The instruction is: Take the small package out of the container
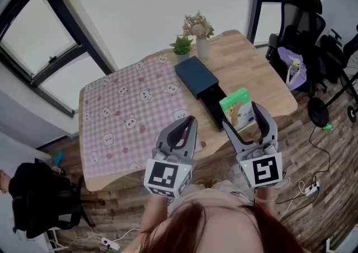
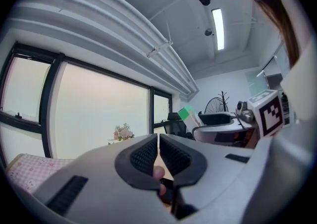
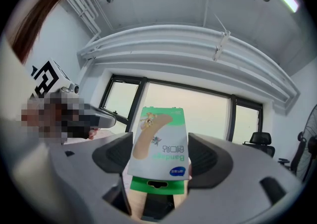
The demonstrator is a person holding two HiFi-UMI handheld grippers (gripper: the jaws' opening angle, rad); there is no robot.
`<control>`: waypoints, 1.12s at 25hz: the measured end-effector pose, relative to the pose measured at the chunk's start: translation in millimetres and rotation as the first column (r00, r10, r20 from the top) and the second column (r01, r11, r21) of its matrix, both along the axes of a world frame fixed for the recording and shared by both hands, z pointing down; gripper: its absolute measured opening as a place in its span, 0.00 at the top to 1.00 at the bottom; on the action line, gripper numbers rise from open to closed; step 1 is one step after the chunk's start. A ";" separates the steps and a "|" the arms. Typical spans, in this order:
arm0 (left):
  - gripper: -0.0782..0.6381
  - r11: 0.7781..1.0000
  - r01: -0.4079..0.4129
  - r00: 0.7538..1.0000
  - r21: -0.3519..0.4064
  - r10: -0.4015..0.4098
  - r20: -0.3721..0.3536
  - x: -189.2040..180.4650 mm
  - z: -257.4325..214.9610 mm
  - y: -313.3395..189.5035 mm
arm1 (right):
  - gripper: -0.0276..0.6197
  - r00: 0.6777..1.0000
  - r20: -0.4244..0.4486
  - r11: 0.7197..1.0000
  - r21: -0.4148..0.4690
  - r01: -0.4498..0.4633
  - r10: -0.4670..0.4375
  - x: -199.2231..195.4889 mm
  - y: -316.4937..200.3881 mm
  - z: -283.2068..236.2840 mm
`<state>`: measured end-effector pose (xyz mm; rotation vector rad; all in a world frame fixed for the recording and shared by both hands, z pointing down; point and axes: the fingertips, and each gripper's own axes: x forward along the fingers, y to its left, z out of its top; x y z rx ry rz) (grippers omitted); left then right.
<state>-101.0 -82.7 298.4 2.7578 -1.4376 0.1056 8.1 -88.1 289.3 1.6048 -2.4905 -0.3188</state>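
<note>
- Pink checked cloth with bear print (image 1: 123, 106) covers the 9 o'clock half of the wooden table (image 1: 263, 78). No task item lies on it.
- Left gripper (image 1: 187, 127): jaws pressed together, nothing between them, idle at the table's near edge.
- Dark blue rectangular container (image 1: 194, 74) sits mid-table, with its black drawer (image 1: 211, 106) open toward 5 o'clock.
- Right gripper (image 1: 241, 116): jaws clamped across the green-and-white bandage package (image 1: 236, 103), which appears lifted clear at 3 o'clock of the drawer.
- Judgement: extraction is essentially done. Hold the clamp steady, carry the package wide of the drawer rim, and set it on bare wood.
</note>
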 end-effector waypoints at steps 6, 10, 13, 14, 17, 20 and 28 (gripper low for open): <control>0.87 1.000 -0.004 1.000 -0.002 0.004 -0.023 2.8 -0.5 -2.4 | 0.43 1.000 -0.009 1.000 -0.003 0.009 -0.009 1.8 0.1 0.4; 0.87 1.000 -0.004 0.999 -0.013 0.003 -0.032 7.2 1.0 -2.4 | 0.43 1.000 -0.024 1.000 -0.023 0.002 -0.003 6.9 -1.0 0.5; 0.87 1.000 0.004 0.999 -0.016 -0.004 -0.038 8.9 2.8 -3.2 | 0.43 0.999 -0.026 1.000 -0.021 0.021 -0.022 7.4 -1.7 3.6; 0.87 1.000 0.007 0.999 -0.018 -0.007 -0.039 9.4 3.5 -3.4 | 0.43 0.999 -0.026 0.999 -0.022 0.025 -0.026 7.5 -2.0 4.2; 0.87 1.000 0.014 0.999 -0.024 -0.015 -0.040 12.7 5.5 -4.4 | 0.43 0.999 -0.022 0.999 -0.031 0.030 -0.030 9.9 -4.4 5.1; 0.87 0.999 0.024 0.999 -0.028 -0.025 -0.038 15.2 8.0 -5.9 | 0.43 0.999 -0.031 0.999 -0.032 0.037 -0.038 13.2 -8.0 7.9; 0.87 0.998 0.050 0.998 -0.033 -0.051 -0.032 13.9 10.6 -6.3 | 0.43 0.998 -0.030 0.998 -0.031 0.062 -0.063 13.6 -9.2 10.7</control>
